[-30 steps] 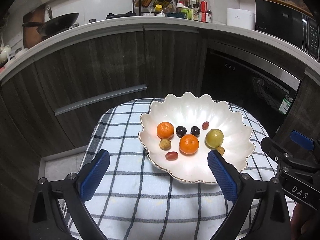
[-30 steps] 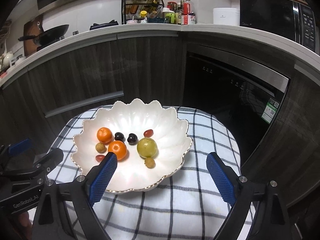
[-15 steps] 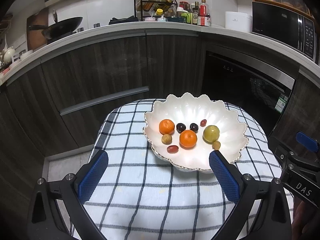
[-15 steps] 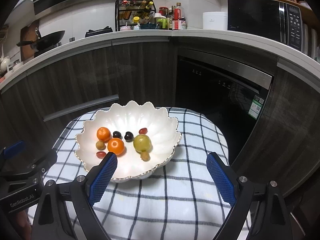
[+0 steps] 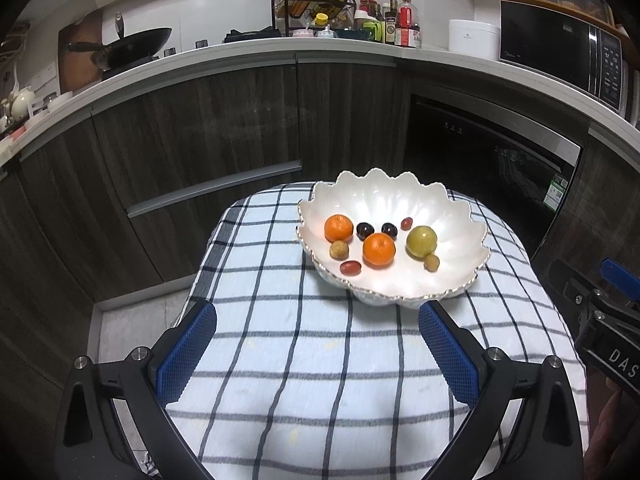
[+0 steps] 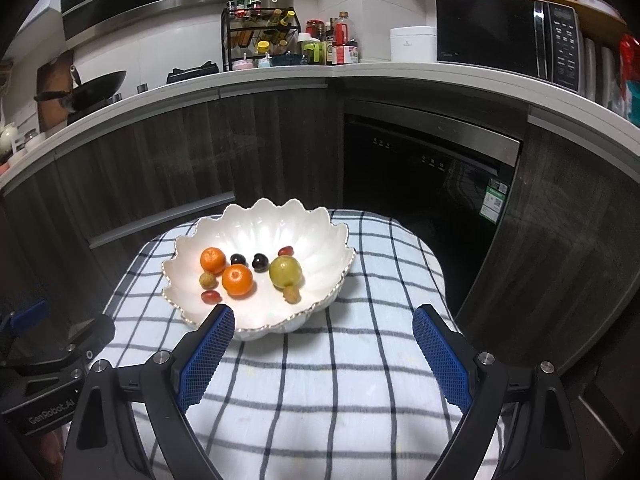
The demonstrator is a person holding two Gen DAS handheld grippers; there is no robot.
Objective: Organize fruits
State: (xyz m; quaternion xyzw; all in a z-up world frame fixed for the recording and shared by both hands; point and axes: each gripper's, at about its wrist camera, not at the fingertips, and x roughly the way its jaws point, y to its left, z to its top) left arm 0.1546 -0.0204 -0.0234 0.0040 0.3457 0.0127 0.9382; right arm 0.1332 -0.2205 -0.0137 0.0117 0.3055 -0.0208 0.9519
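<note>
A white scalloped bowl (image 5: pixel 452 216) (image 6: pixel 320 236) stands on a small table under a blue-and-white checked cloth (image 5: pixel 312 360) (image 6: pixel 340 380). In it lie two oranges (image 5: pixel 378 249) (image 6: pixel 237 279), a green round fruit (image 5: pixel 421 241) (image 6: pixel 285 272), two dark cherries (image 5: pixel 365 230) (image 6: pixel 260 261), small red fruits (image 5: pixel 350 267) and small tan fruits (image 5: pixel 339 249). My left gripper (image 5: pixel 318 350) hangs open over the cloth, short of the bowl, with nothing between its blue pads. My right gripper (image 6: pixel 322 354) is open too, its left pad just at the bowl's near rim.
Dark wood cabinets (image 5: pixel 180 140) and a black built-in appliance (image 6: pixel 420 176) ring the table. The white counter (image 5: pixel 240 52) carries a wok (image 5: pixel 132 44), a spice rack (image 5: pixel 314 8), bottles and a microwave (image 6: pixel 508 36). The other gripper shows at each view's edge.
Both grippers have drawn back from the bowl, which now looks smaller and farther; more cloth lies in front of the pads. The fruits have not moved.
</note>
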